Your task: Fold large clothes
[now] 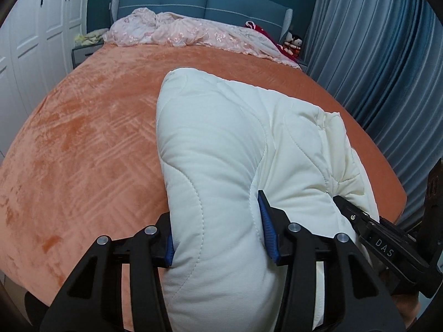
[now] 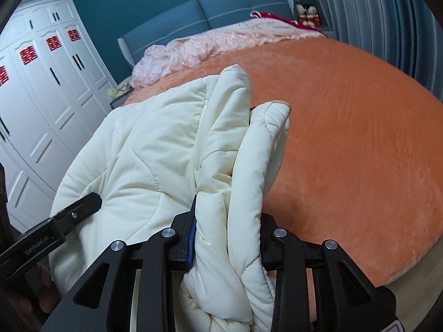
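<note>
A thick cream quilted garment (image 1: 221, 138) is bunched and lifted above the orange bed cover (image 1: 83, 127). My left gripper (image 1: 218, 238) is shut on a fat fold of it, with the blue pads pressed into both sides. My right gripper (image 2: 228, 235) is shut on another bunched fold of the same garment (image 2: 155, 149), several layers squeezed between its jaws. The two grippers hold it side by side: a finger of the right one (image 1: 349, 210) shows at the right edge of the left wrist view, and a finger of the left one (image 2: 83, 204) at the left of the right wrist view.
Pink lace bedding (image 1: 177, 31) lies crumpled at the head of the bed against a blue headboard (image 1: 205, 0). White wardrobe doors (image 2: 41, 88) stand to the left and grey-blue curtains (image 1: 373, 55) to the right. Small dolls (image 1: 293, 41) sit by the headboard.
</note>
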The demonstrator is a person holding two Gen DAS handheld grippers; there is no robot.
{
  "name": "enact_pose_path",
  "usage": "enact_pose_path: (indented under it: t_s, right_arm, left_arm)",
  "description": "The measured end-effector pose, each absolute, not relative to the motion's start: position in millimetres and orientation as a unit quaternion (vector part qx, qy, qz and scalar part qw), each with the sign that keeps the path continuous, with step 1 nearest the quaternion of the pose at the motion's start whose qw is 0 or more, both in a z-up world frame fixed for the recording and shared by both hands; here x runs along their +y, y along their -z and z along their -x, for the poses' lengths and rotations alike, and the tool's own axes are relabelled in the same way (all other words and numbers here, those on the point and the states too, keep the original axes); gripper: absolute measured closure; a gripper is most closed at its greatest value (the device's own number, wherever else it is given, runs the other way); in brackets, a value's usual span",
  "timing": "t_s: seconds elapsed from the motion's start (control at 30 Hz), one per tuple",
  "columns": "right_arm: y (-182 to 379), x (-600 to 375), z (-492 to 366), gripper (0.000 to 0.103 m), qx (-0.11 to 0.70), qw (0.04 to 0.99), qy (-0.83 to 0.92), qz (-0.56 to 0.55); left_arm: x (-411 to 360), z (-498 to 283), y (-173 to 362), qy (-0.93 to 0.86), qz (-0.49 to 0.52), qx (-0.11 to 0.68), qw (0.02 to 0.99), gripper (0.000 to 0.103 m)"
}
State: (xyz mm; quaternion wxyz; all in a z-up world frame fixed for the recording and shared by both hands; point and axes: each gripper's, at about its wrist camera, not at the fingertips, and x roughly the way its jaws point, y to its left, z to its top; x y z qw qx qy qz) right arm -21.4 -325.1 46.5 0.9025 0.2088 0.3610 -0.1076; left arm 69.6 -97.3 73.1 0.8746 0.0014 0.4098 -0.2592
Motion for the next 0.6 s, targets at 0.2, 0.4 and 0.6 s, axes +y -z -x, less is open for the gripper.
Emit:
enact_pose_path:
  t_s: [0.2, 0.4, 0.6]
  right_arm:
    - [-83.7, -299.5, 21.8, 0.072, 0.325, 0.921, 0.098, -0.192]
    - [-118.9, -275.4, 11.5, 0.072, 0.290, 0.937, 0.085, -0.173]
    - [-138.3, -256.9, -19.4, 0.072, 0.266, 0.949, 0.070, -0.157]
  left_arm:
    - [-68.9, -62.4, -111.3, 0.256, 0.003, 0.359, 0.898, 0.057]
    - [-39.3, -69.8, -144.3, 0.260, 0.016, 0.314, 0.913, 0.057]
    - [-16.6, -100.9, -163.3, 0.255, 0.024, 0.282, 0.925, 0.056]
